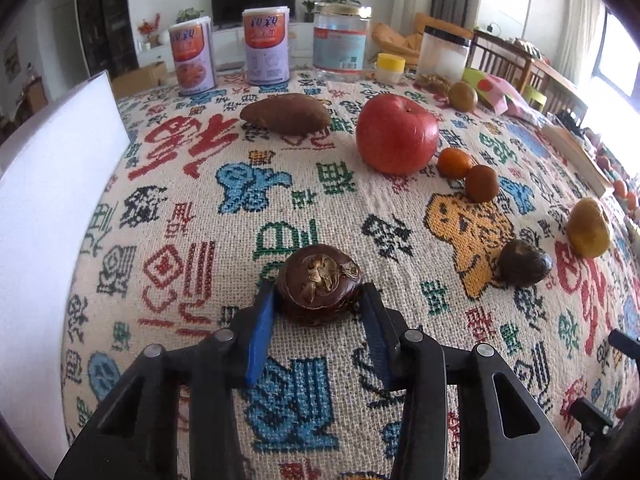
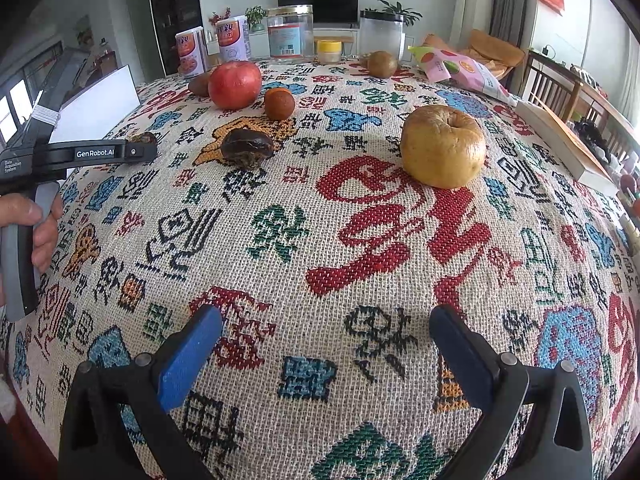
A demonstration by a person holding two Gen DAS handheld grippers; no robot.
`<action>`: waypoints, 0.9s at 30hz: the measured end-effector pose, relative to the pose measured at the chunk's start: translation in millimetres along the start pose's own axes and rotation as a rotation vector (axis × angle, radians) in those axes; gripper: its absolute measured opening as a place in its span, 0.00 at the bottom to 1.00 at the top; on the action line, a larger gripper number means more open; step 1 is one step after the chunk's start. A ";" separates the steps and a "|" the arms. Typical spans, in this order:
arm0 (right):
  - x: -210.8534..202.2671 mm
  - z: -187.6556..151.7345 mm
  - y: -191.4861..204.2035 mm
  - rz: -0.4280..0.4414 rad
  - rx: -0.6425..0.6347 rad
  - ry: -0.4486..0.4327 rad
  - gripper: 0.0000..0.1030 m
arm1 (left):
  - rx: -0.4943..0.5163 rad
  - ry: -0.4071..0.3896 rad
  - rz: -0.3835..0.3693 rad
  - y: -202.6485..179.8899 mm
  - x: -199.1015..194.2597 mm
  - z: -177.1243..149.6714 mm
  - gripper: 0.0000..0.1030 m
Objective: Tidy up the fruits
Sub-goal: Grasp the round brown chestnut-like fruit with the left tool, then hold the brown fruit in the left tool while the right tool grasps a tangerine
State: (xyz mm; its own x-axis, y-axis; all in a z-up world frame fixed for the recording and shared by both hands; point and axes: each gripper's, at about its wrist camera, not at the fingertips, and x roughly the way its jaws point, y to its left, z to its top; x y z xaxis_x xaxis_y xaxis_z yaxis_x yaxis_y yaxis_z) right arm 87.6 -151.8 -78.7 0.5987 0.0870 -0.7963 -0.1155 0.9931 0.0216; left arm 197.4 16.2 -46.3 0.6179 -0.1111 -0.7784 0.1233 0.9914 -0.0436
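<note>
Two tongs noted. Left tongs clamped by blue pads on dark brown round water chestnut, resting on woven patterned cloth surface. Right tongs spread wide, nothing between pads, above bare cloth. From held chestnut: second dark chestnut at 3 o'clock, well apart; glossy red apple at 1 o'clock; two small orange-brown citrus fruits touching, just beside apple; brown sweet potato at 12 o'clock. Wrinkled yellow apple at 1 o'clock from right tongs.
</note>
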 end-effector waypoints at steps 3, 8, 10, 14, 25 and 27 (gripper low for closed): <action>0.1 0.0 -0.1 0.000 0.001 0.000 1.00 | -0.027 0.016 0.018 1.7 -14.7 -15.4 0.42; 0.3 0.1 -0.3 0.000 0.000 0.000 1.00 | -0.064 0.053 -0.006 4.5 -49.4 -55.6 0.42; 0.2 0.0 -0.1 0.000 0.000 0.000 1.00 | -0.065 0.051 -0.012 4.4 -60.5 -69.3 0.43; 0.1 0.1 -0.3 0.000 0.000 0.000 1.00 | -0.031 0.026 0.015 2.5 -64.7 -82.2 0.67; -16.7 40.7 7.6 0.115 -0.013 -0.065 0.99 | -0.021 0.033 0.066 7.1 -54.1 -85.7 0.96; -13.2 80.3 12.5 0.118 -0.041 -0.089 0.99 | -0.021 0.034 0.064 7.0 -54.0 -86.0 0.96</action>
State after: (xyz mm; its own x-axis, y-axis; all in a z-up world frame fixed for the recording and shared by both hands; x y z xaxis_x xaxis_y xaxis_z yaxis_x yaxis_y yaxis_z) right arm 141.9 -134.1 -19.4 0.6463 0.2118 -0.7331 -0.2208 0.9715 0.0860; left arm 98.1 35.1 -58.4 0.5976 -0.0449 -0.8005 0.0678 0.9977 -0.0053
